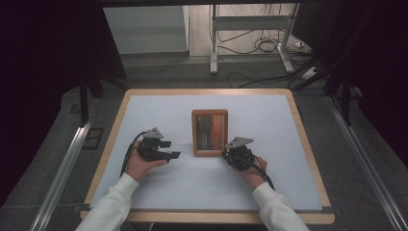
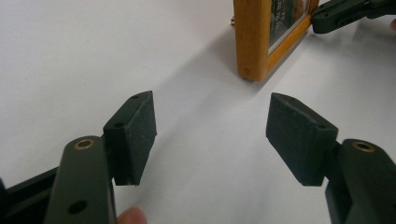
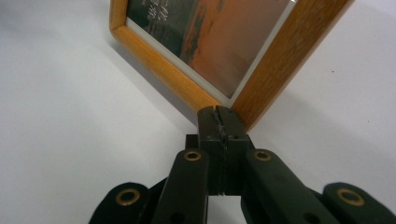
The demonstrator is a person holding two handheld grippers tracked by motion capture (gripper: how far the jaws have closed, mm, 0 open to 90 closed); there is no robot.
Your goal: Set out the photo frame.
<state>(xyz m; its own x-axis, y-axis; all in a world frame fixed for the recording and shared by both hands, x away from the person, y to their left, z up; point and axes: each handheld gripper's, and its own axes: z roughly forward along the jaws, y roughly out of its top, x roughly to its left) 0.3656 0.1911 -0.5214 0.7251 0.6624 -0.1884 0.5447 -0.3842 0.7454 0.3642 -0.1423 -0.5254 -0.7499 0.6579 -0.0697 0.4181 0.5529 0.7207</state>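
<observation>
- The wooden picture frame point(image 1: 210, 133) lies in the middle of the high view, flat on the white sheet point(image 1: 159, 115) that covers my bench point(image 1: 113, 126).
- In my right tool's view the frame's near corner point(image 3: 243, 109) sits just past the tips, in the middle of the picture.
- My right tool point(image 1: 230, 153) has its two black jaws pressed tight together with nothing between them. The tips are at that corner, touching it or almost.
- I think I am at the step of nudging or lifting the frame at this corner. A shut tool can push or pry, but it cannot grab.
- My left tool point(image 1: 172, 148) is wide open and holds nothing. It waits to the left of the frame in the high view, apart from it.
- In my left tool's view the frame's edge point(image 2: 252, 42) is in the upper right, past the open pads point(image 2: 135, 135).
- Next I should work carefully at the corner and bring the left tool in to catch the other side, so the frame does not slide away.
- The picture inside is orange and dark. There is some pale writing at its top left in the right tool's view, but it is too blurry to read.
</observation>
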